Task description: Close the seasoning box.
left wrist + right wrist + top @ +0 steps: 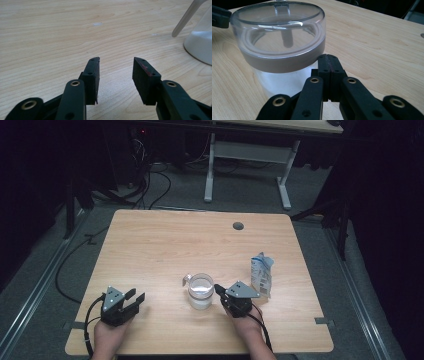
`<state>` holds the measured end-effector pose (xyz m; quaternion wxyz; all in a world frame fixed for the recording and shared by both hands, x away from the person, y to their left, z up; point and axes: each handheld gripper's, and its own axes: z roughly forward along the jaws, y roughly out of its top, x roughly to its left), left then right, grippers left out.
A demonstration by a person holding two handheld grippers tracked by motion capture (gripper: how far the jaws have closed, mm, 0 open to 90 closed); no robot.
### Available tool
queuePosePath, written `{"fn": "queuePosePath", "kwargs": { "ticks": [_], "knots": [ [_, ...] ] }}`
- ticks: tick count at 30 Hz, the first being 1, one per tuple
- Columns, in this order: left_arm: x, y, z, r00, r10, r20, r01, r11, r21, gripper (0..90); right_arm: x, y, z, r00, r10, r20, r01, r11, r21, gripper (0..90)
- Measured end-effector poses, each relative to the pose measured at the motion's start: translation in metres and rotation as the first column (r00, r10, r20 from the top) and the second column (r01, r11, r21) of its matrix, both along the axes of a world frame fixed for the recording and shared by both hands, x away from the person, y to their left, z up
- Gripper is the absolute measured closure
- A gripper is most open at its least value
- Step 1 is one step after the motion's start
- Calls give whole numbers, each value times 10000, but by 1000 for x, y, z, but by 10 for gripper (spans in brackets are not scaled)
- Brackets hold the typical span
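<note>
A clear jar [201, 291] with a see-through lid, a grey band below the lid and white contents stands near the middle front of the table. In the right gripper view the jar [279, 42] looms close. My right gripper [329, 57] is shut with nothing between its jaws, its tips right beside the jar's wall under the grey band. From above, the right gripper [219, 289] points left at the jar. My left gripper [137, 297] rests open at the front left, over bare wood [116, 63]. The jar [200, 42] and its handle lie to its right.
A blue-and-white carton [262, 274] stands just right of the right gripper. The wooden table [165, 240] has a round cable hole [238, 226] at the back. Beyond it are a second desk's white legs [210, 165] and cables on the floor.
</note>
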<state>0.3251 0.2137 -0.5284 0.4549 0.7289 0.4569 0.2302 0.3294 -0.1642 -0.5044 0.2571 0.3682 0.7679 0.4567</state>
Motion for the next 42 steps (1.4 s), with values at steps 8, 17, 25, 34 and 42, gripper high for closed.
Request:
{"fn": "queuePosePath", "kwargs": {
  "ticks": [8, 17, 25, 34, 42],
  "knots": [
    [0, 0, 1, 9999, -57, 88, 57, 10000, -7, 570, -8, 2, 1, 9999, 65, 146, -64, 9999, -93, 900],
    [-1, -2, 2, 9999, -126, 97, 127, 9999, -99, 569, -27, 13, 2, 9967, 768, 261, -758, 9965, -363, 896],
    [-1, -1, 1, 9999, -121, 54, 122, 9998, -159, 568, -10, 10, 4, 9996, 223, 168, -224, 9997, 37, 887],
    [-2, 0, 2, 9999, -102, 70, 104, 9996, -251, 568, -8, 14, 3, 9989, 409, 218, -409, 9992, -33, 898],
    [-2, -1, 2, 9998, -184, 74, 186, 9996, -214, 567, -18, 18, 5, 9975, 652, 280, -649, 9978, -110, 898]
  ]
}}
